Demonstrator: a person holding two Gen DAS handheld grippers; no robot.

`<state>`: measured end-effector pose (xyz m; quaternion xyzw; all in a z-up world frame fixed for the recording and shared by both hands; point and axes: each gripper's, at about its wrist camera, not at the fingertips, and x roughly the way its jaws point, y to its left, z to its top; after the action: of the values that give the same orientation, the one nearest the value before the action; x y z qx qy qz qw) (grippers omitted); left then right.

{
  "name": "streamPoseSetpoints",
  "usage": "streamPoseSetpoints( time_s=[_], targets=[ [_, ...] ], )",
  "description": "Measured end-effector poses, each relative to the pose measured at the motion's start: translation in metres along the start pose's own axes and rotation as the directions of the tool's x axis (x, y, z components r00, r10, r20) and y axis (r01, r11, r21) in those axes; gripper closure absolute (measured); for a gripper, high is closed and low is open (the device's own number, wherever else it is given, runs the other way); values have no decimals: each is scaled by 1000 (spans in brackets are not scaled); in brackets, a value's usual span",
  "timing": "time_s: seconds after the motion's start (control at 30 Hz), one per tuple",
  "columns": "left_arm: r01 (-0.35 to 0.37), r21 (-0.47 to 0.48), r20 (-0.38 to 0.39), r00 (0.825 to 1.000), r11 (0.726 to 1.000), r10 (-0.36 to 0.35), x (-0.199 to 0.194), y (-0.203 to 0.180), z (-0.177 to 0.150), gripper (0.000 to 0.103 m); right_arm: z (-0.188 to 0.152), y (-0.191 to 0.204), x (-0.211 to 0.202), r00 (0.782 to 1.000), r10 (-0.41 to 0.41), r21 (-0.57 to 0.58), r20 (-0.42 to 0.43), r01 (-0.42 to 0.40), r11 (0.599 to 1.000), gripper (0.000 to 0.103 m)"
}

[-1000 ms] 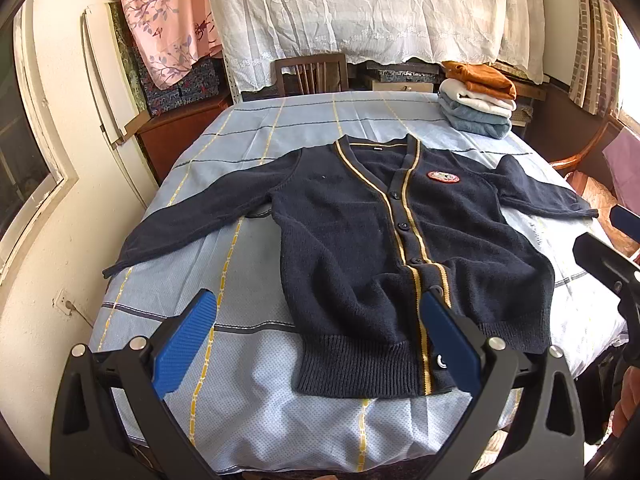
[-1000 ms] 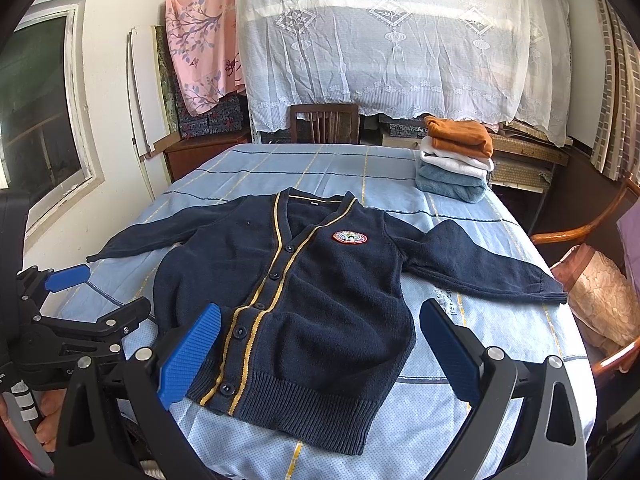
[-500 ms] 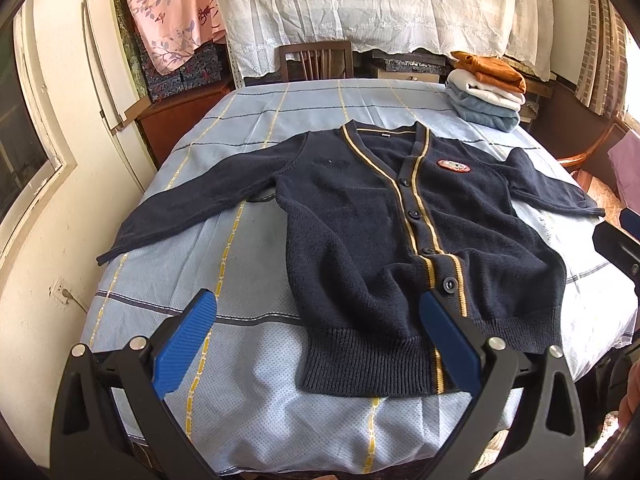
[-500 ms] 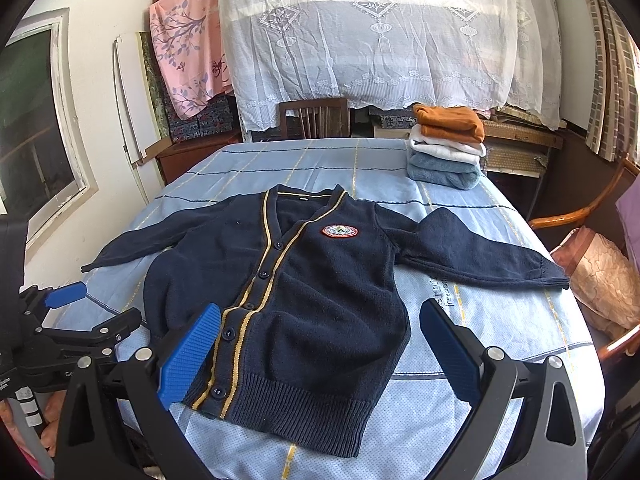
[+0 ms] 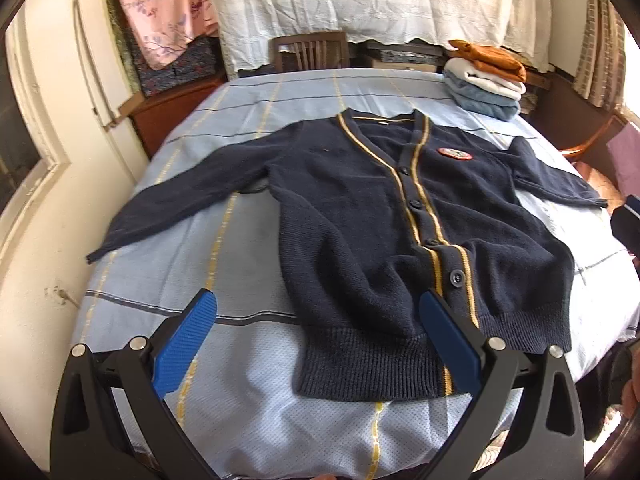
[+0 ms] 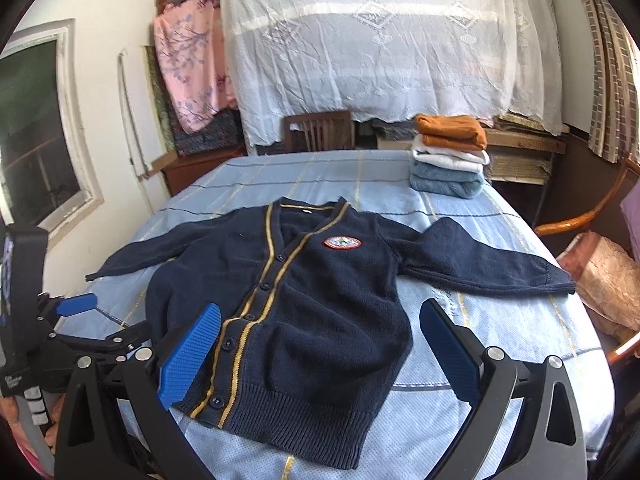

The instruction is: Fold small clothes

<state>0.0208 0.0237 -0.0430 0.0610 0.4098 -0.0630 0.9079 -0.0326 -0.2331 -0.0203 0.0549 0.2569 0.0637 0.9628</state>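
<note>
A navy cardigan [image 5: 360,208] [image 6: 316,304] with yellow trim and a red chest badge lies flat, face up, buttoned, both sleeves spread out, on a light blue tablecloth [image 5: 248,400]. My left gripper [image 5: 318,332] hovers open just short of the hem, left of the button band. My right gripper [image 6: 320,344] hangs open over the hem's right part, holding nothing. The left gripper [image 6: 100,320] also shows at the left edge of the right wrist view.
A stack of folded clothes [image 6: 448,156], orange on white on blue, sits at the table's far right corner. A wooden chair [image 6: 318,130] stands behind the table under a white lace cloth. Another chair arm [image 6: 580,216] is at the right; a wall and window are at the left.
Both grippers have drawn nearer and lower toward the cardigan's hem. The cardigan itself has not moved, and both grippers stay open.
</note>
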Motion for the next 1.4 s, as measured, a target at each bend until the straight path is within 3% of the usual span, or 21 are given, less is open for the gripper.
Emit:
streamPoseSetpoints(
  time_s=[0.13, 0.23, 0.27, 0.33, 0.43, 0.53, 0.6, 0.73, 0.87, 0.93, 0.97, 1.03, 1.07, 1.1, 1.33, 1.37, 1.4],
  targets=[
    [113, -67, -83, 990, 991, -118, 33, 23, -11, 4, -16, -20, 19, 994, 79, 72, -73, -74, 995, 3],
    [239, -243, -145, 949, 940, -279, 59, 48, -15, 4, -35, -42, 33, 985, 105, 146, -140, -85, 986, 3],
    [307, -304, -147, 920, 902, -362, 66, 55, -18, 4, -41, -50, 36, 980, 122, 171, -160, -95, 981, 3],
    [346, -318, -143, 903, 883, -406, 71, 58, -20, 4, -46, -68, 49, 967, 173, 263, -185, -121, 957, 3],
    [366, -258, -136, 903, 894, -408, 69, 55, -19, 4, -51, -81, 60, 949, 269, 341, -167, -200, 919, 3],
    [437, -251, -152, 864, 864, -481, 73, 54, -20, 4, -62, -86, 73, 929, 299, 401, -216, -195, 895, 3],
    [448, -234, -137, 864, 863, -485, 72, 55, -21, 4, -69, -84, 77, 911, 330, 425, -247, -205, 882, 3],
    [430, -164, -135, 882, 888, -452, 68, 48, -24, 7, -73, -80, 72, 904, 332, 399, -270, -209, 893, 3],
    [408, -154, -125, 895, 900, -428, 69, 48, -22, 31, -75, -69, 70, 911, 313, 352, -270, -209, 912, 17],
    [418, -179, -117, 890, 891, -441, 75, 54, -18, 42, -77, -64, 72, 912, 306, 330, -274, -210, 920, 28],
    [423, -192, -116, 886, 885, -449, 76, 57, -18, 51, -77, -63, 73, 908, 310, 323, -282, -215, 922, 28],
    [467, -225, -122, 857, 855, -500, 80, 63, -16, 59, -76, -57, 74, 914, 279, 275, -294, -198, 941, 30],
    [477, -226, -122, 851, 849, -511, 81, 63, -15, 65, -75, -53, 74, 913, 278, 260, -298, -202, 944, 33],
    [480, -223, -118, 851, 848, -512, 81, 64, -15, 66, -75, -52, 76, 908, 288, 255, -304, -214, 943, 39],
    [483, -171, -105, 857, 858, -504, 86, 56, -15, 66, -77, -47, 76, 908, 279, 215, -313, -219, 952, 41],
    [471, -160, -102, 866, 868, -489, 85, 53, -17, 67, -76, -46, 77, 909, 274, 207, -315, -215, 954, 44],
    [463, -152, -108, 871, 873, -480, 82, 52, -19, 72, -77, -47, 77, 911, 262, 197, -318, -207, 958, 55]
  ],
)
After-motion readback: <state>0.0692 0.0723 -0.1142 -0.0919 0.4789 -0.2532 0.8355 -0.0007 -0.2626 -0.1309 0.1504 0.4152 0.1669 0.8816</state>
